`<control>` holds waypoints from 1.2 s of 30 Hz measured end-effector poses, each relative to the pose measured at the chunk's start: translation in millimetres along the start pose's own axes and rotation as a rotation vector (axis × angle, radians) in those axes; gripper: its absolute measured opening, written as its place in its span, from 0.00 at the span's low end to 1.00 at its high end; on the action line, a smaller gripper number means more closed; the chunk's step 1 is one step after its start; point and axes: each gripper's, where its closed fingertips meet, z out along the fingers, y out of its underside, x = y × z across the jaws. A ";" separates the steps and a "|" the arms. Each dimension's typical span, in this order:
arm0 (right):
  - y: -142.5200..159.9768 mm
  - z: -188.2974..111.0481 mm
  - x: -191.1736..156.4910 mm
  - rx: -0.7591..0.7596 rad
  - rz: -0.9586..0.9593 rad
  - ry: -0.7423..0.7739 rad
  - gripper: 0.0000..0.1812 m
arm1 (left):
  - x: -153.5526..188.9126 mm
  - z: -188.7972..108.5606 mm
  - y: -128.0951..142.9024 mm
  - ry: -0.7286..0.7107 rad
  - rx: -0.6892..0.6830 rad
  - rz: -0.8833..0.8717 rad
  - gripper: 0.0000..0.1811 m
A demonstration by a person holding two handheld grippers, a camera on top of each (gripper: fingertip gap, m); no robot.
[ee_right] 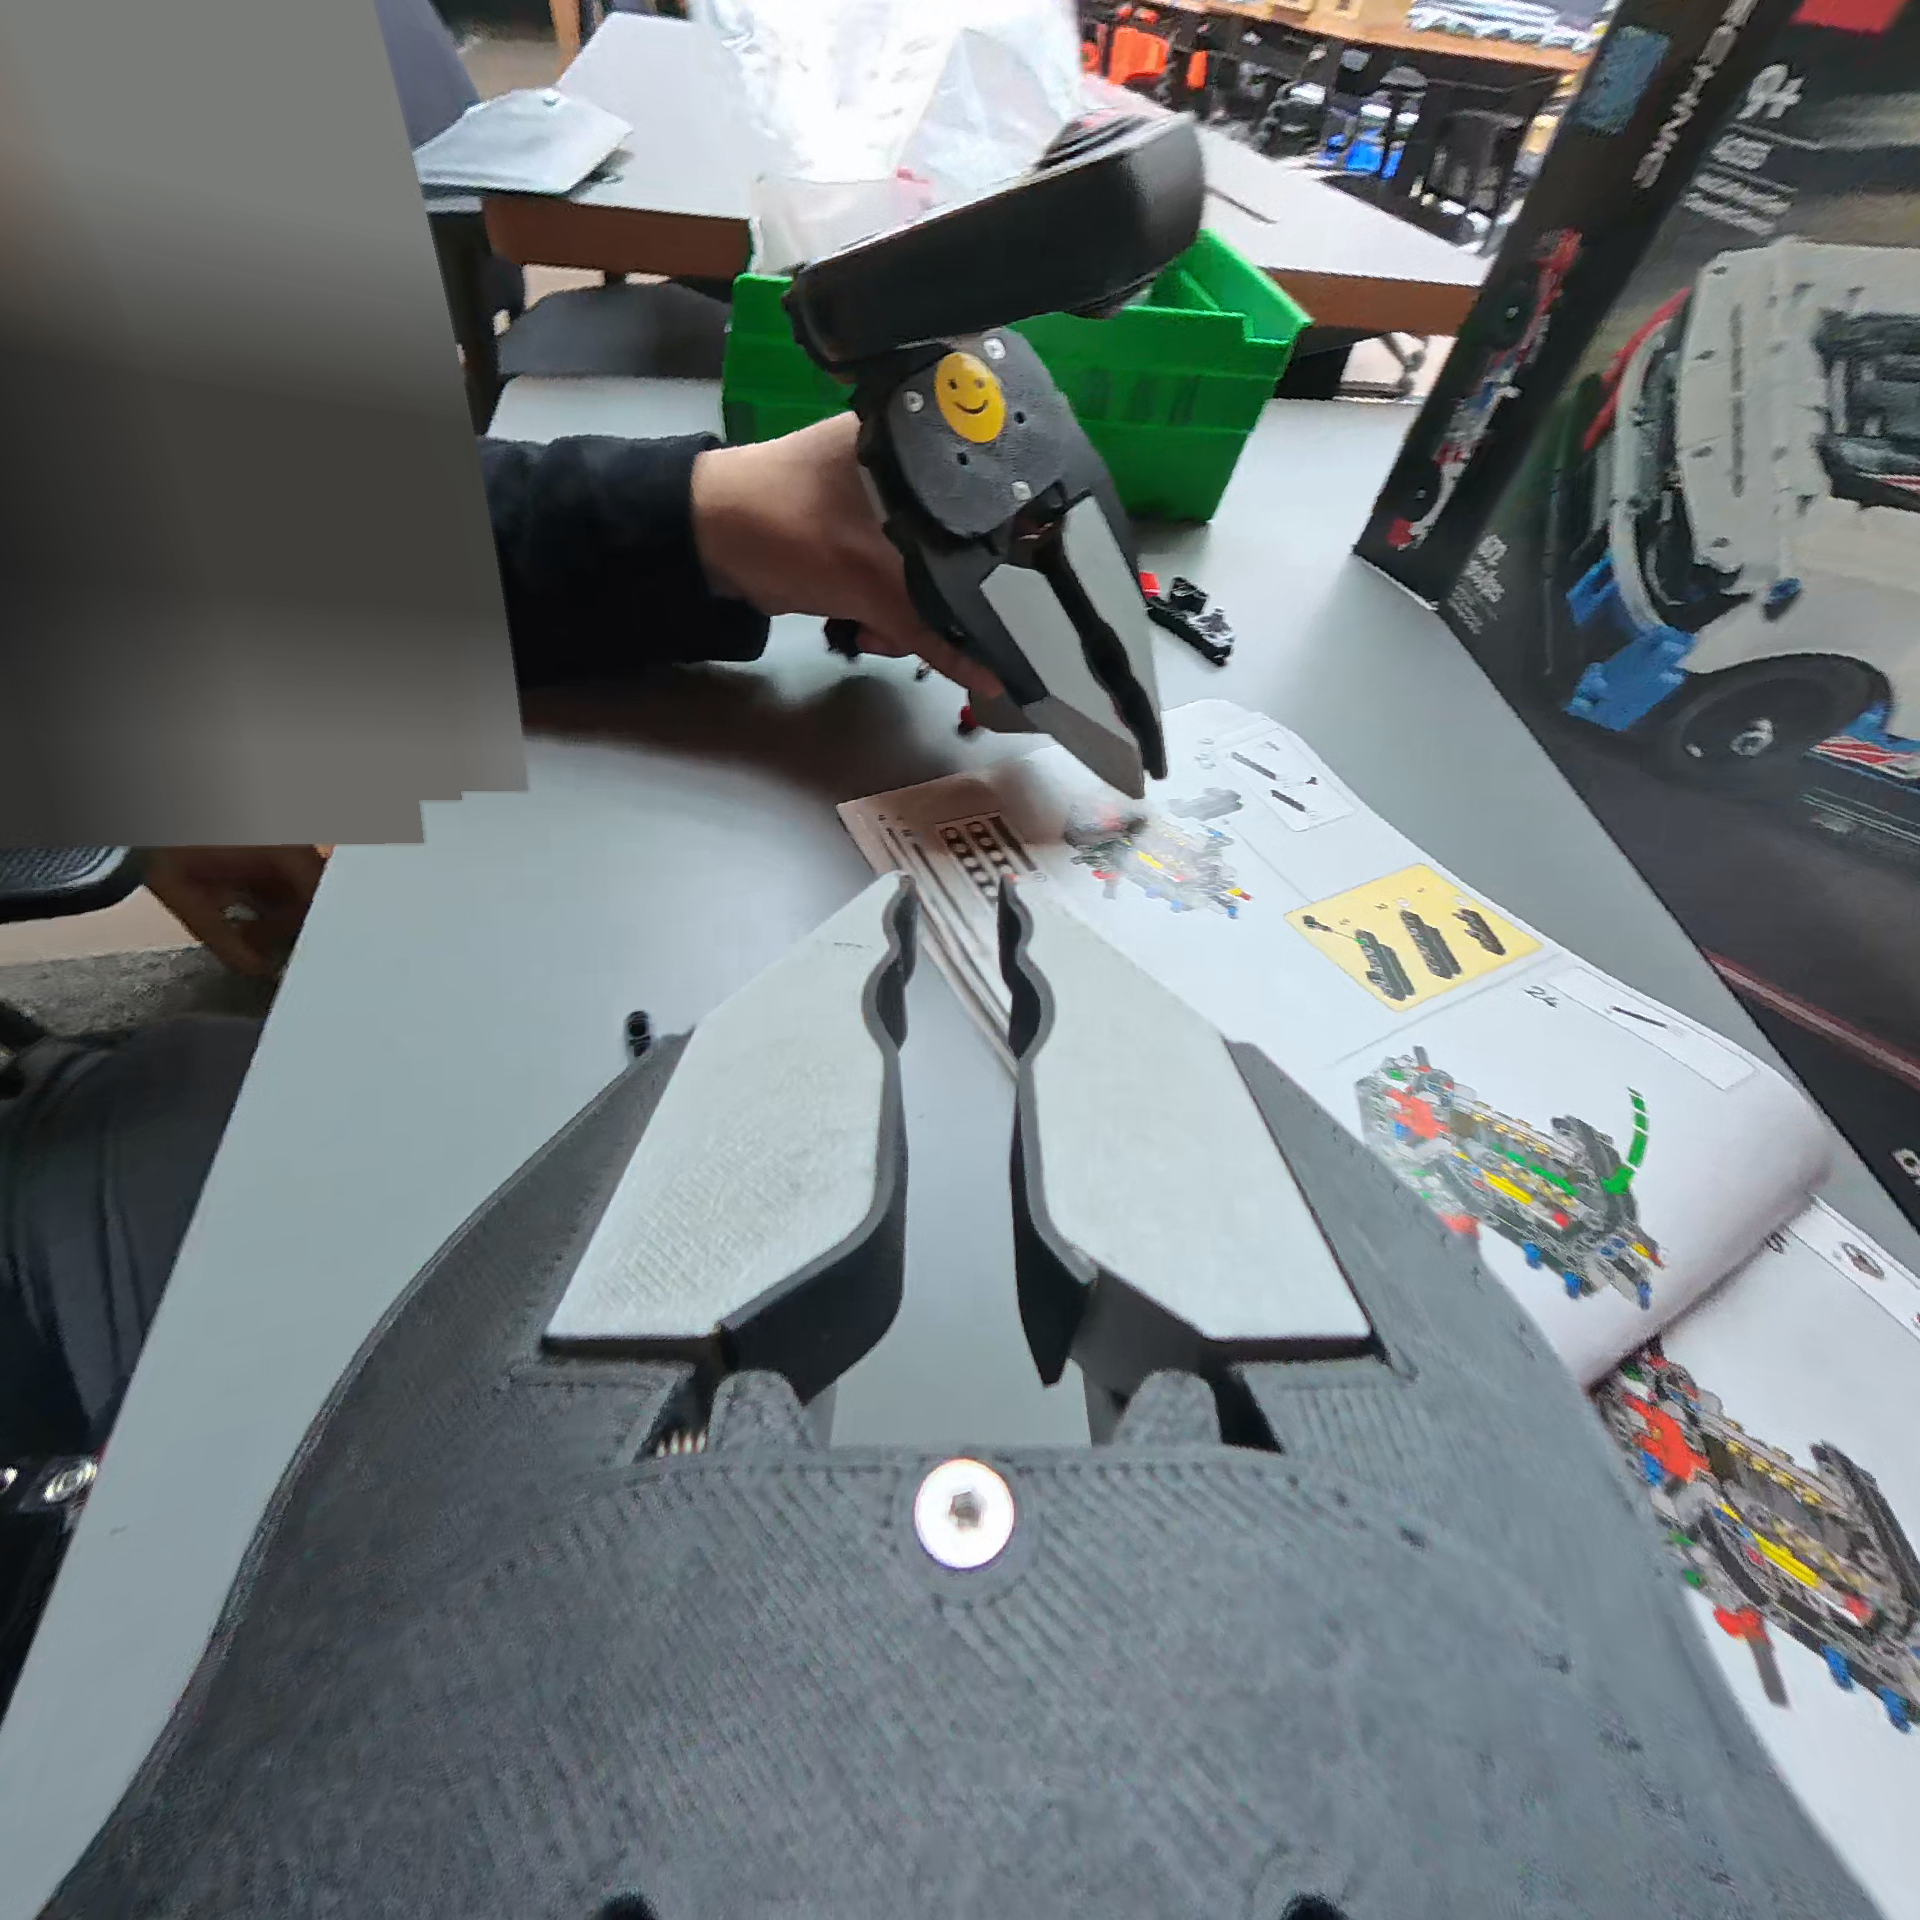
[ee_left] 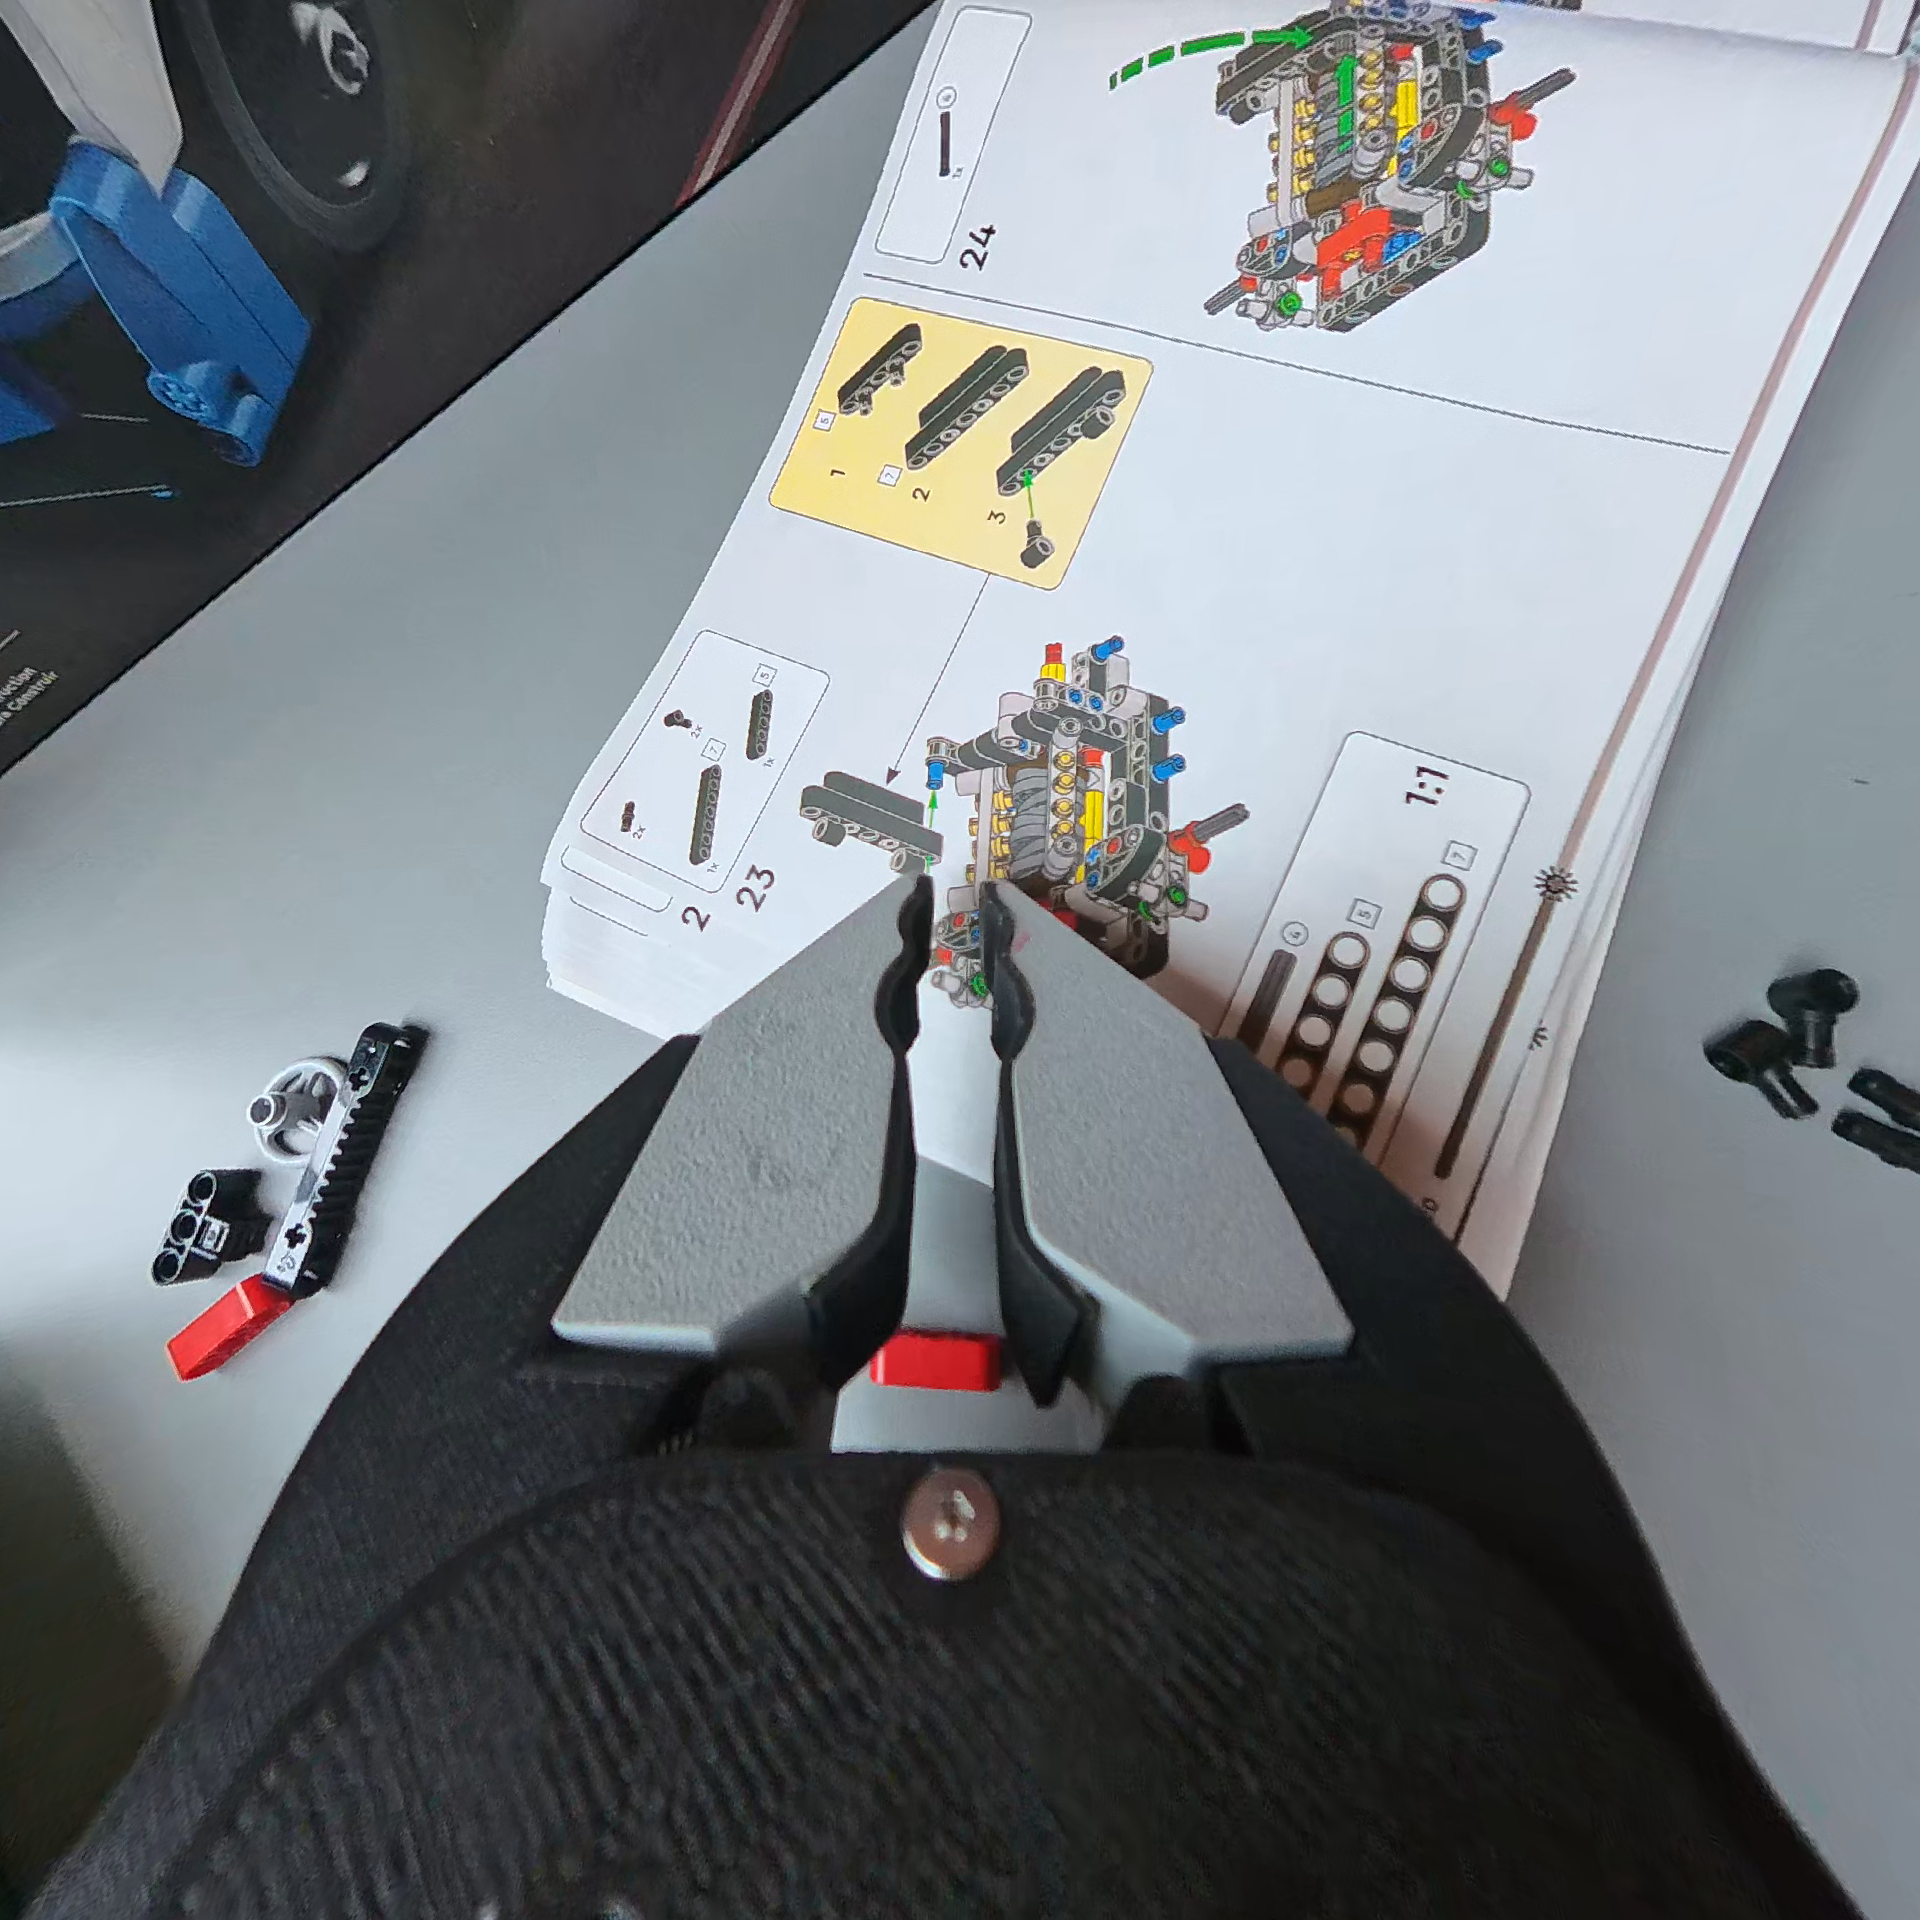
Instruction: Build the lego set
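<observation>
Lego parts lie loose on the grey table (ee_left: 436,665) around the open white instruction booklet (ee_left: 1351,540), which serves as the reference landmark. Left of the booklet's near corner sits a cluster: a black toothed rack beam (ee_left: 343,1153), a small black block with three holes (ee_left: 203,1226), a red flat piece (ee_left: 223,1340) and a light grey round wheel part (ee_left: 296,1107), all touching or just beside one another. Right of the booklet lie several small black connector pins (ee_left: 1803,1039).

The left gripper (ee_left: 954,891) hovers over the booklet's lower page, jaws slightly parted, grasping nothing. The right gripper (ee_right: 956,896) is above the booklet's near edge, jaws released and empty.

Beyond the booklet stands the dark printed set box (ee_right: 1704,540); farther off sits a green plastic bin (ee_right: 1174,384).
</observation>
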 end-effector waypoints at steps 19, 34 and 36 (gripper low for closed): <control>-4.8 -12.5 33.0 0.060 0.080 0.155 0.06 | -8.6 -6.5 -7.4 -0.031 0.050 -0.028 0.03; 11.1 1.9 24.7 -0.049 0.021 0.133 0.05 | -5.8 -3.9 -5.7 -0.019 0.039 -0.022 0.03; 12.2 2.8 24.1 -0.055 0.023 0.128 0.05 | -7.0 -4.8 -6.3 -0.019 0.045 -0.029 0.03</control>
